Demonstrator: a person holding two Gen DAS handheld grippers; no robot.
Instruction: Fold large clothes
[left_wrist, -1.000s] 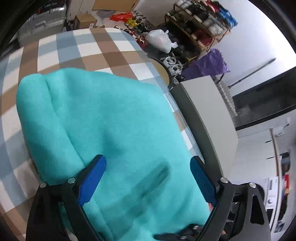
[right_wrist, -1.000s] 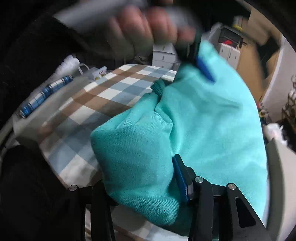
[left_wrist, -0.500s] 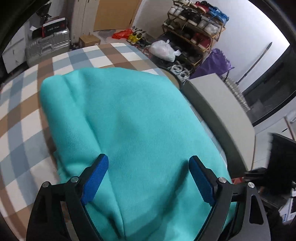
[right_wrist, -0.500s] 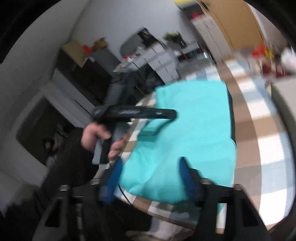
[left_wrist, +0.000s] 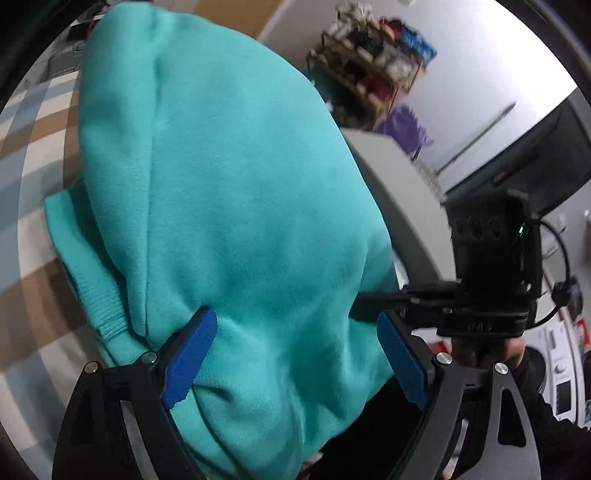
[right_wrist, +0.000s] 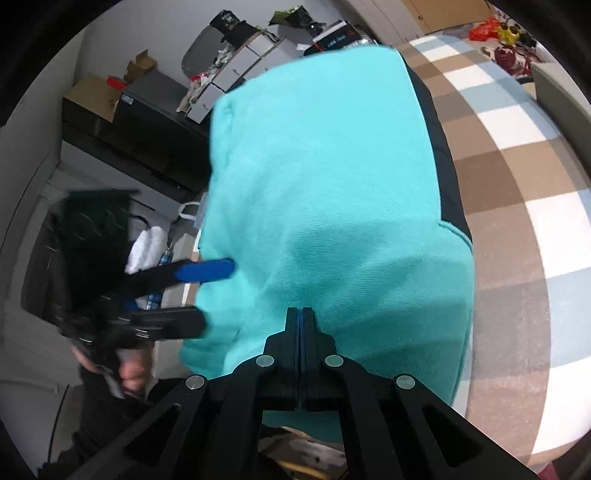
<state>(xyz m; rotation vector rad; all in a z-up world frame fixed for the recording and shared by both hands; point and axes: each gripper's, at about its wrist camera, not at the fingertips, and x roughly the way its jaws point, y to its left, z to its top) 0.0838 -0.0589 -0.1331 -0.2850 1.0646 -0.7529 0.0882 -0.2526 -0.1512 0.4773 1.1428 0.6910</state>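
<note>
Folded teal sweatshirt (left_wrist: 229, 206) on checked counter (right_wrist: 517, 206), left gripper (left_wrist: 295, 354) jaws wide apart over it, right gripper (right_wrist: 300, 314) jaws pressed together, nothing between.

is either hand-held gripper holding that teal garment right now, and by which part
Neither visibly holds it. The right hand-held gripper is shut with no cloth showing between its pads. The left hand-held gripper stands open over the teal fleece garment, pads apart.
</note>
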